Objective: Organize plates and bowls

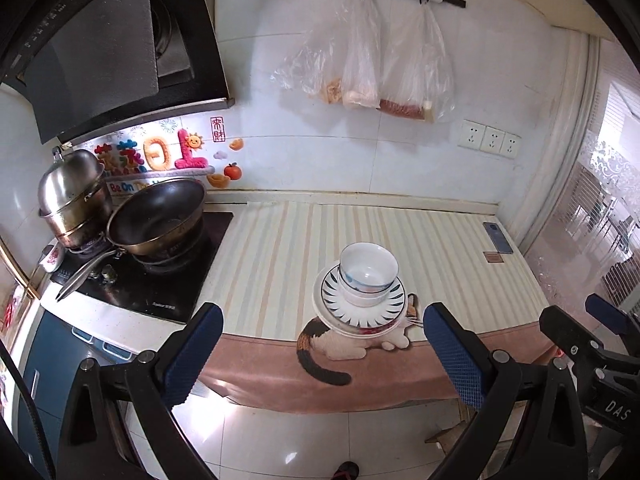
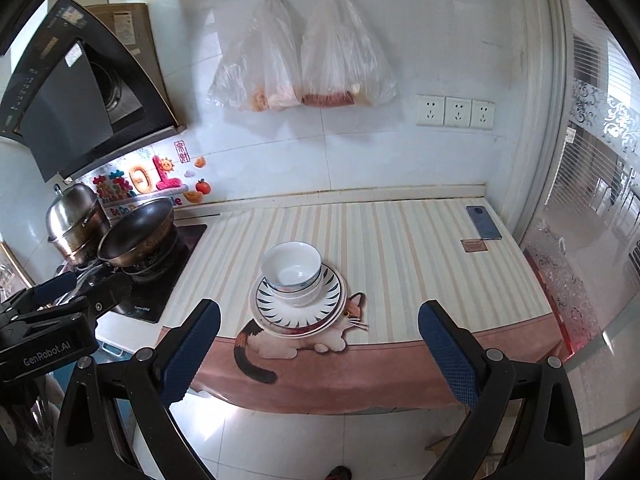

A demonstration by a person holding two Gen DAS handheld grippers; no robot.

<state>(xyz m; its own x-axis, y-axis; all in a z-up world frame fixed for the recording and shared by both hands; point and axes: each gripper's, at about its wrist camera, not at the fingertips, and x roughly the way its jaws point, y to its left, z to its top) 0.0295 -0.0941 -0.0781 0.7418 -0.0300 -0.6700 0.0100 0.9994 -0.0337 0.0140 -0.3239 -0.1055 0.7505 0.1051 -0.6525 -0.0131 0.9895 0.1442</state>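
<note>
A stack of white bowls (image 1: 368,272) with blue trim sits on a stack of plates (image 1: 360,312), the top plate white with a dark leaf rim, near the counter's front edge on a striped cloth. The same bowls (image 2: 292,270) and plates (image 2: 298,310) show in the right wrist view. My left gripper (image 1: 322,356) is open and empty, held back from the counter in front of the stack. My right gripper (image 2: 318,354) is open and empty, also back from the counter, a little right of the stack. Each gripper shows at the other view's edge.
A black stove (image 1: 152,276) with a dark wok (image 1: 160,216) and a steel pot (image 1: 74,196) stands at the left. A phone (image 2: 483,222) and a small brown card (image 2: 473,245) lie at the back right. Plastic bags (image 2: 304,64) hang on the wall. A glass door (image 2: 580,240) is at right.
</note>
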